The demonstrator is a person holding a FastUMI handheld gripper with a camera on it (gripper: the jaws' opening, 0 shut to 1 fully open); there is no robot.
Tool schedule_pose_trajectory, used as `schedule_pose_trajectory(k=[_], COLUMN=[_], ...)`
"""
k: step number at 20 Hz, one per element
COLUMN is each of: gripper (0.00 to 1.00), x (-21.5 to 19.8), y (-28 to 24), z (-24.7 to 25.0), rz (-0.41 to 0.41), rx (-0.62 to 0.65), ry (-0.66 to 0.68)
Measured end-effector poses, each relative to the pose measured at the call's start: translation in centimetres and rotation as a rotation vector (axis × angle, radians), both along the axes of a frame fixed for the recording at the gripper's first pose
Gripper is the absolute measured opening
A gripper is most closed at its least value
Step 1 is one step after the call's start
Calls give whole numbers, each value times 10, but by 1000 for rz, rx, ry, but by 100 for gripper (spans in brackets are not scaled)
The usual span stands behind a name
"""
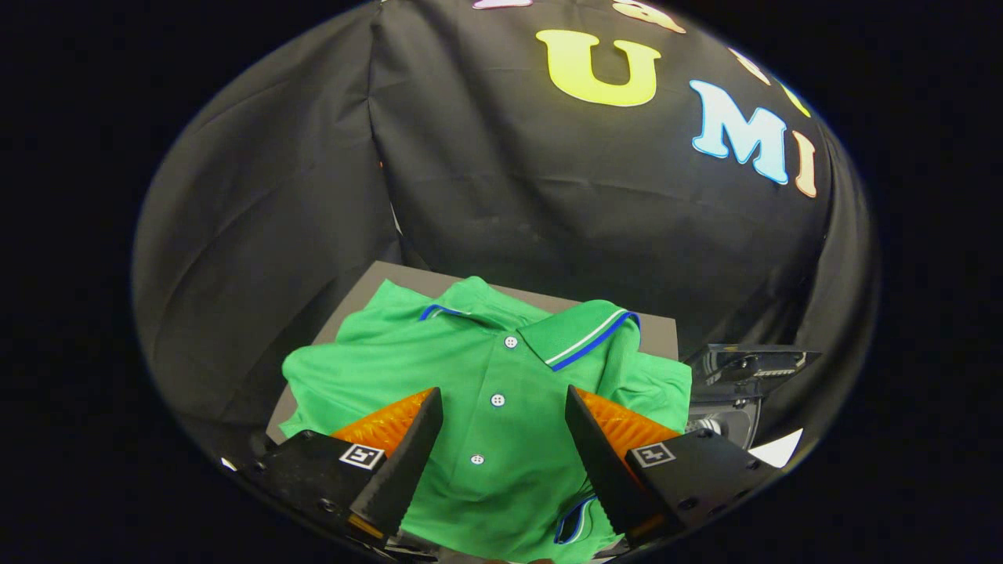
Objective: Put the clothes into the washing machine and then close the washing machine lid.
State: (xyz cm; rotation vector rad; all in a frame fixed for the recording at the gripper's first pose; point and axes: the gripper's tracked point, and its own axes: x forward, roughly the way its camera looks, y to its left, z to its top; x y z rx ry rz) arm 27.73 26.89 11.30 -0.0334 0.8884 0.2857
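Green polo shirt (pixel 486 392) lay crumpled, collar up, on a grey surface (pixel 658 333). Gripper (pixel 501 427) hovered over the shirt with jaws wide apart, holding nothing; the button placket ran up the gap between them. Whether the fingertips touched the cloth couldn't be told.

Handling estimate: light, soft knit, no stiffness, so it would sag and trail once lifted. Not fragile, not slippery. The ribbed collar (pixel 584 333), beyond the right jaw, and the placket are the thicker, layered parts, so the likely best pinch is a bunched fold at the placket, just below the collar. A single thin layer could slip out, or only one sleeve might lift.

Washing machine (pixel 736 392), as it appeared, sat just right of the shirt, lid raised. Shirt not yet inside.
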Motion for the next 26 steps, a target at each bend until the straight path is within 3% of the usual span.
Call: schedule_pose_trajectory(k=[12,26], gripper=[97,95], x=[6,3], y=[2,2], z=[-34,-35], rz=[21,28], rx=[-87,-7], ry=[-5,-106])
